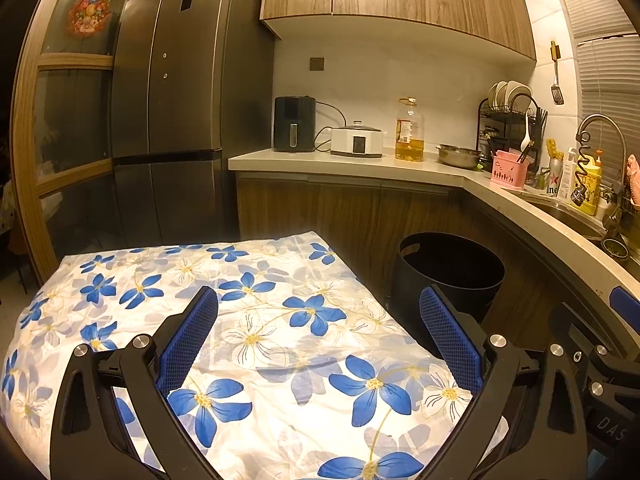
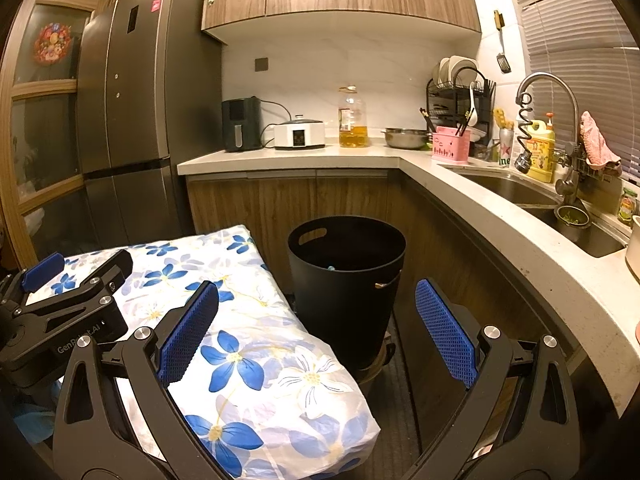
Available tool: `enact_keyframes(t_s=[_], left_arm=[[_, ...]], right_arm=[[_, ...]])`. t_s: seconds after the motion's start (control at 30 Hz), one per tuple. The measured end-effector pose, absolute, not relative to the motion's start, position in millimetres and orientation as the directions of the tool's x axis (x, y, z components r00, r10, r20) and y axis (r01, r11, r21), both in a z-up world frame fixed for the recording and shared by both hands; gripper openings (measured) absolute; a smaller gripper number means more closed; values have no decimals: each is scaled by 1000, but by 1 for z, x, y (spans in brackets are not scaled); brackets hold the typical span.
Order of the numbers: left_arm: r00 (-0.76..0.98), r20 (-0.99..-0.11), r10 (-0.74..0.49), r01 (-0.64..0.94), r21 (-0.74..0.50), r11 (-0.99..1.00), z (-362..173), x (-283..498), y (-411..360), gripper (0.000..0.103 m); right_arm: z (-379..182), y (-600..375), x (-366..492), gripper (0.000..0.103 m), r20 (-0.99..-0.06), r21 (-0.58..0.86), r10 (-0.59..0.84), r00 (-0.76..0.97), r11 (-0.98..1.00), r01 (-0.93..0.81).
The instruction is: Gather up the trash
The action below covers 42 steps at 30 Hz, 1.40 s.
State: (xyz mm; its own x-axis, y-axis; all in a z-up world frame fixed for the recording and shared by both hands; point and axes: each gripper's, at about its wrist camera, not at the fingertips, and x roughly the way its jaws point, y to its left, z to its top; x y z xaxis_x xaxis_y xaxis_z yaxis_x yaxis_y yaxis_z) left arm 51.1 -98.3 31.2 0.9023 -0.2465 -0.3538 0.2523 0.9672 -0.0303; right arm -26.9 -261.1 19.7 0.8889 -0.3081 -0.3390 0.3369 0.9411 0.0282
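Observation:
A black round bin [image 2: 346,280] stands on the floor between the cloth-covered table [image 2: 240,344] and the curved counter; the left wrist view shows the same bin [image 1: 450,270] at right. A small bluish scrap [image 2: 331,268] shows inside the bin. My left gripper [image 1: 318,312] hangs open over the white cloth with blue flowers [image 1: 248,320], holding nothing. My right gripper [image 2: 316,308] is open too, in front of the bin and over the table's right edge, empty. The left gripper's body [image 2: 76,300] appears at left in the right wrist view. No trash lies on the cloth that I can see.
A dark fridge [image 2: 148,120] stands at the back left. The counter [image 2: 500,216] curves round the right with a sink [image 2: 532,196], tap, dish rack [image 2: 460,92], oil bottle [image 2: 352,120], cooker and air fryer. Wooden cabinets hang above.

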Motion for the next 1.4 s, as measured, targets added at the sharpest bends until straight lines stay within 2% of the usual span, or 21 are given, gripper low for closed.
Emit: enact_keyframes(t_s=[0.97,1.4], left_arm=[[902,-353,-251,257,-31,966,31,51,-98,97],[886,-361,-290,296,-38,954,32,49,-103,97]], right_arm=[[21,-262,-27,98,-336,29,-316,887,938,346],[20,-266,-28,98,-340,34,-318,885,937,349]])
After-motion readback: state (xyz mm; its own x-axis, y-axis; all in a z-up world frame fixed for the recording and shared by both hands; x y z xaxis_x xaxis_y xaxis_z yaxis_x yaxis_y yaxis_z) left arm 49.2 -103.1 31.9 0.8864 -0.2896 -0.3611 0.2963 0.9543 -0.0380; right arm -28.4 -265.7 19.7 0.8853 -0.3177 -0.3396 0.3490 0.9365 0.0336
